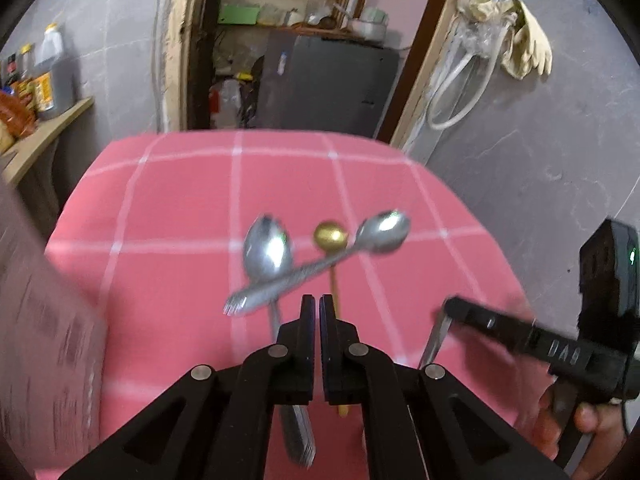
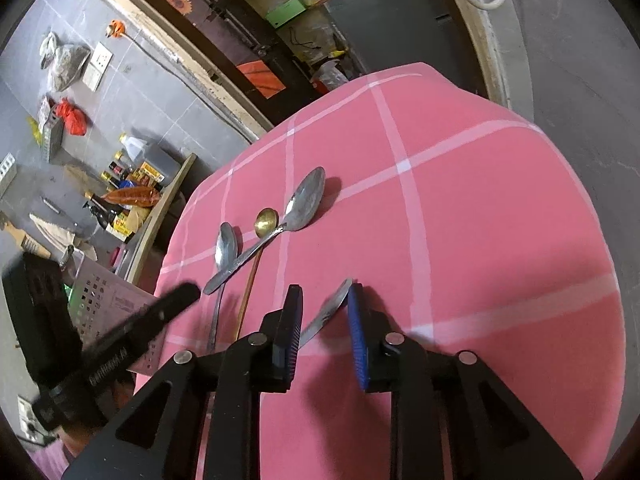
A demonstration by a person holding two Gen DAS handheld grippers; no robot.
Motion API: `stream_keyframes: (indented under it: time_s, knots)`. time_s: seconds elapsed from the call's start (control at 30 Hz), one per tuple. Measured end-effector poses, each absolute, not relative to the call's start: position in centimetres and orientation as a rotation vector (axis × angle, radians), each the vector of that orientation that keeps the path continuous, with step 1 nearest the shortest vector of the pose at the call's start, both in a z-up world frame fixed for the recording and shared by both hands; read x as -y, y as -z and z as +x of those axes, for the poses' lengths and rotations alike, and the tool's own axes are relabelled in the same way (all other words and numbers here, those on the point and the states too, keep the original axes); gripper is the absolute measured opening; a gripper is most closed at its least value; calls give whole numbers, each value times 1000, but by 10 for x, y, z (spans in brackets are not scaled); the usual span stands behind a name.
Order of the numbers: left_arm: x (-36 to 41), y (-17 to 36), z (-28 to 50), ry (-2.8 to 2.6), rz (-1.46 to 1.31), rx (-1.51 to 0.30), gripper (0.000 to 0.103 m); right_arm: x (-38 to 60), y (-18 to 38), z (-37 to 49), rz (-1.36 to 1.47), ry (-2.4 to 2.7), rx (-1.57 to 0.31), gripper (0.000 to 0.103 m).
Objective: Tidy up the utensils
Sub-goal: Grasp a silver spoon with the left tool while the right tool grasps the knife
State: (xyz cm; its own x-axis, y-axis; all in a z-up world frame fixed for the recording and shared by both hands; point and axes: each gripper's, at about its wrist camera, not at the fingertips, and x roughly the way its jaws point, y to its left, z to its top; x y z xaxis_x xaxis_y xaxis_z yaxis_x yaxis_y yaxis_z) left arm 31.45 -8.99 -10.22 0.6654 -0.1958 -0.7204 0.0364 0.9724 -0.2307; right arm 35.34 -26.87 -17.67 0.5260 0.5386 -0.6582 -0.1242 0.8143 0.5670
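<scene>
left gripper (image 1: pixel 319 304): fingers pressed together, empty, above the gold spoon (image 1: pixel 330 236) handle | right gripper (image 2: pixel 322 300): fingers spread, a steel utensil handle (image 2: pixel 326 314) lying between them, unpinched | beyond: two steel spoons (image 2: pixel 306 200) crossed over the gold one on pink cloth (image 2: pixel 480 220) | progress: early, judged; nothing sorted yet

Ahead of you a grey tiled wall (image 1: pixel 112 60), a doorway (image 1: pixel 296 40) onto cluttered shelves, a dark cabinet (image 1: pixel 328 84), a wooden side shelf (image 2: pixel 160 216) of bottles, pale gloves (image 1: pixel 524 40) hanging at your right.
</scene>
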Motion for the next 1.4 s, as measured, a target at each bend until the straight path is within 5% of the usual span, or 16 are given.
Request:
stream_keyframes:
  time_s: [0.3,0.43,0.7,0.93,1.2,1.3,1.4]
  knots:
    - [104,107,360,208,-194,-819,26,263,189,372,494,-491,-970,1]
    - [112,112,372,235,-169,-834,38,265,189,370,509,-520,-961,1]
    - [134,126,392,273,-92,-888,41,271,186,364,488,-518,-947,1]
    - [150,127,401,283,-21,-888,60,273,186,364,495,-514,-941,1]
    - [169,127,408,223,128,-892,60,279,185,358,495,-490,-923,1]
    - [163,125,411,185,113,-889,39,278,185,358,487,-485,-925,1]
    - [149,124,414,186,25,-906,39,277,186,359,484,-481,-929,1]
